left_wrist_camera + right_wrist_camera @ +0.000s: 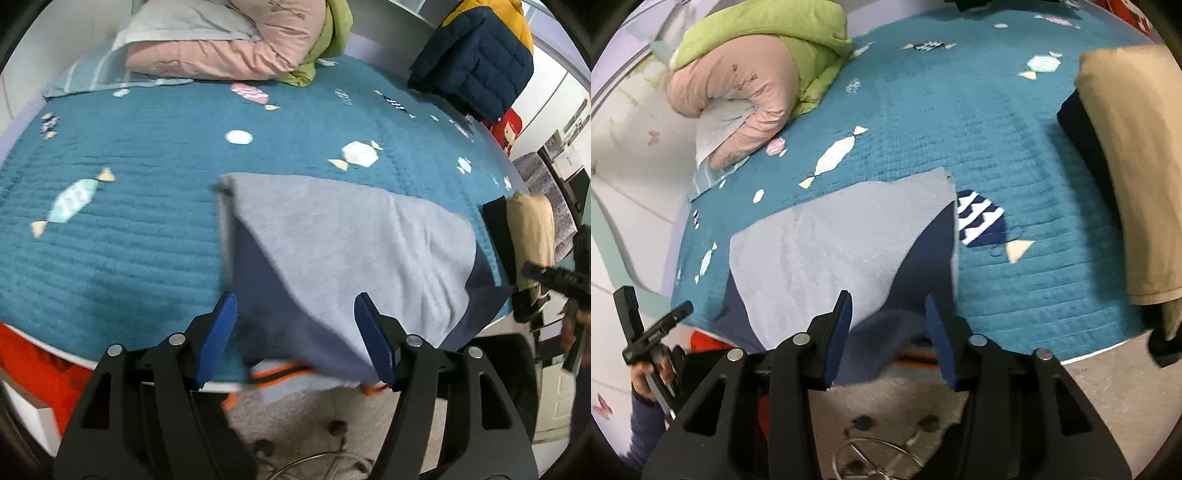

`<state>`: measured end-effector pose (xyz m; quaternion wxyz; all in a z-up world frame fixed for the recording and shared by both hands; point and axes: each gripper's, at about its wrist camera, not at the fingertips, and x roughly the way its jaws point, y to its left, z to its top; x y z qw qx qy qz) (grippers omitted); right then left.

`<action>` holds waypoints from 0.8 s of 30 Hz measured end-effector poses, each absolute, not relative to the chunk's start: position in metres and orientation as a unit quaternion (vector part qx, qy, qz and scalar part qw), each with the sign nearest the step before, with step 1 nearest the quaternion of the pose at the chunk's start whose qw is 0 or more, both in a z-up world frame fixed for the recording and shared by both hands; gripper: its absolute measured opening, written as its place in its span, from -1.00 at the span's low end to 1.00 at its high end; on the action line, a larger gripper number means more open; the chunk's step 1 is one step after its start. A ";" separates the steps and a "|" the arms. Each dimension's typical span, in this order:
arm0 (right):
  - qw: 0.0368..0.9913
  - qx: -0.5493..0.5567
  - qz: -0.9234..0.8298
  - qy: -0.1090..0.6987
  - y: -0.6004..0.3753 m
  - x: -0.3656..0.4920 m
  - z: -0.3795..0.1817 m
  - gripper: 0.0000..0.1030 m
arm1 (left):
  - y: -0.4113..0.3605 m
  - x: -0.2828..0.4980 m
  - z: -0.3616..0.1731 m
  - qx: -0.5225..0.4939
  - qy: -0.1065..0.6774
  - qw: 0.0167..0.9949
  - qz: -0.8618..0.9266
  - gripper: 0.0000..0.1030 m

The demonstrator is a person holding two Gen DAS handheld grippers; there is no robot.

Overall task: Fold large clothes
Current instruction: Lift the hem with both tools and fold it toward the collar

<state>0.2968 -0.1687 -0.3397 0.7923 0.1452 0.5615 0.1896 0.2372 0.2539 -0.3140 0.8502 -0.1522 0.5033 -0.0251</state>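
Tilting steeply down over the grey garment (pixel 332 236), left gripper (pixel 295 339) and right gripper (pixel 886 336), fingers apart.

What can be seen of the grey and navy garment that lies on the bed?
The grey and navy fleece garment looks soft and thick. Its light grey side is folded over a dark navy layer, which shows as triangles at both sides. An orange-striped edge hangs over the near edge of the bed. It lies flat on the teal quilted bedspread. No other clothes touch it. The blue pads of both tongs stand open around its near edge, not pressing it.
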 end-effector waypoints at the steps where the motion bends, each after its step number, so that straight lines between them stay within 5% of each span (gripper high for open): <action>1: 0.784 0.157 0.195 0.569 -0.161 0.301 -0.350 -0.61 | 0.247 0.244 -0.319 -0.161 0.503 0.849 -0.030 0.30; 7: 0.709 0.118 0.120 0.685 -0.148 0.296 -0.435 -0.99 | 0.222 0.261 -0.385 -0.154 0.588 0.794 -0.012 0.30; 11: 0.691 0.172 0.110 0.693 -0.168 0.285 -0.465 -1.00 | 0.230 0.249 -0.405 -0.161 0.585 0.795 -0.009 0.30; 24: 0.754 0.152 0.217 0.602 -0.053 0.331 -0.360 -0.93 | 0.277 0.250 -0.379 -0.259 0.505 0.823 0.008 0.44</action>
